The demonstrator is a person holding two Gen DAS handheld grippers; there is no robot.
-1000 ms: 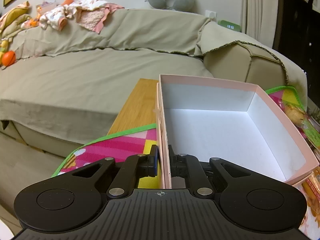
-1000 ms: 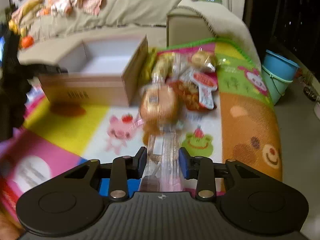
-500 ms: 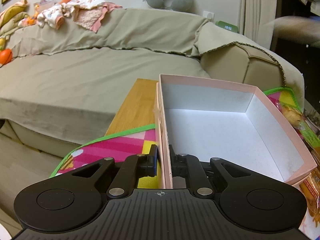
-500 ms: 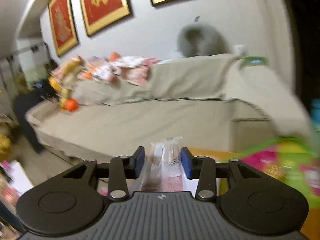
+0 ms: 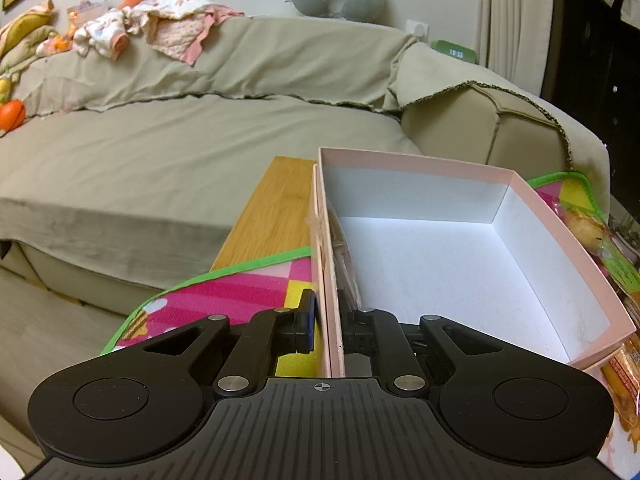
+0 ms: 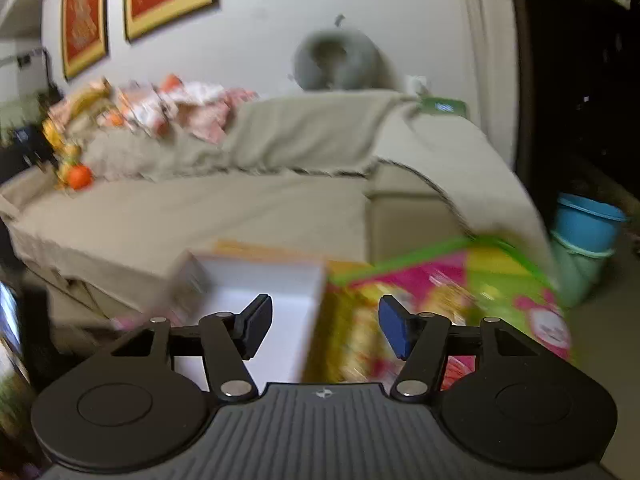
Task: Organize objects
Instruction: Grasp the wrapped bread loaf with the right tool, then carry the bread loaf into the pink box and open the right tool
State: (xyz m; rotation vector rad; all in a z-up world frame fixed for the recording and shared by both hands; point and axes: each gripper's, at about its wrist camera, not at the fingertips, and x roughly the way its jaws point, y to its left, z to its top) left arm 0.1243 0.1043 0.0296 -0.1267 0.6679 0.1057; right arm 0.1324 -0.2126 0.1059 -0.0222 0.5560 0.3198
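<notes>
1. The left gripper (image 5: 329, 326) is clamped on the near left wall of the pink box (image 5: 424, 168) — one finger outside the wall, the other inside, jaws almost fully together with only the thin card between them.

2. The box is open-topped with a white inside. It sits on a bright play mat (image 5: 224, 296), its far left corner over a strip of bare wooden tabletop (image 5: 276, 208). A clear, crinkled wrapper (image 5: 346, 264) lies against the inner face of the gripped wall; what it holds cannot be made out.

3. The rest of the box floor is bare white, open right up to the far and right walls.

4. Along the box's right outer edge, snack packets (image 5: 596, 236) lie on the mat, touching or just beside the wall.

5. The right gripper (image 6: 325, 326) is above the table with its jaws opening and nothing between the pads. In its blurred view the box (image 6: 260, 280) lies below and left of centre, and its right wall edge runs up between the two fingers.

6. Beyond the table's far edge stands a sofa (image 5: 200, 152) under a beige throw — close behind the box. To the right of the mat's green border, stacked blue and green buckets (image 6: 588, 232) stand on the floor.
</notes>
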